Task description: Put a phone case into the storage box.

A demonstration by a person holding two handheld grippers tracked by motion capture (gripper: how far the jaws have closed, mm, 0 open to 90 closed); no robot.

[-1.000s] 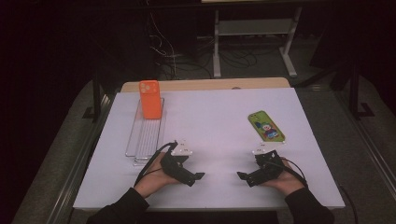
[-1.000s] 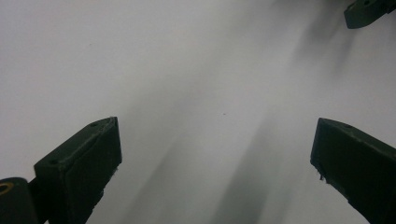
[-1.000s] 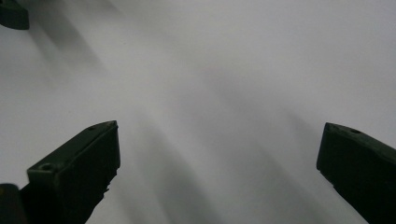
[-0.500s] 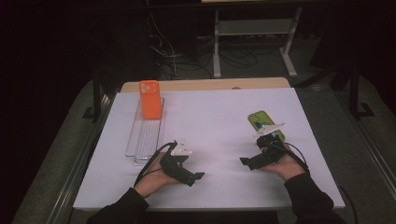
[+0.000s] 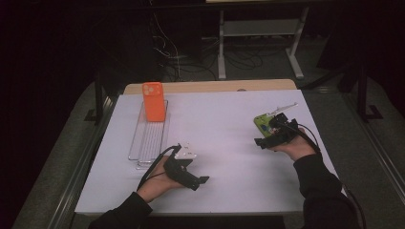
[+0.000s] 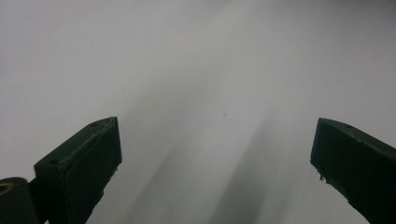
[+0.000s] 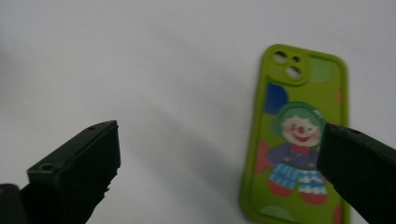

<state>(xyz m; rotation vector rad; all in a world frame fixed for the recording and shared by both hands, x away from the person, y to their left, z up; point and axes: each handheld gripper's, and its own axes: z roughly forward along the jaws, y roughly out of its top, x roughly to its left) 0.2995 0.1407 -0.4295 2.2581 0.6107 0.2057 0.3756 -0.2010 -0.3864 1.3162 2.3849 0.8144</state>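
A green phone case (image 7: 299,135) with a clown picture lies flat on the white table at the right; in the high view the green phone case (image 5: 261,121) is partly hidden under my right gripper (image 5: 263,141). That right gripper (image 7: 219,163) is open above it, the right jaw over the case's edge, the left jaw over bare table. An orange phone case (image 5: 154,101) stands upright at the far end of a clear rack (image 5: 149,138) on the left. My left gripper (image 5: 198,182) rests open near the front edge, and the left gripper (image 6: 217,158) has only white table between its jaws.
The white table (image 5: 219,119) has open room in the middle and between the two hands. A wooden board edge (image 5: 215,86) runs along the far side. Beyond it stand a metal stand (image 5: 258,33) and cables on a dark floor.
My right hand has moved away from the front edge, up and to the right, until its gripper is over the green phone case. The left gripper has stayed put.
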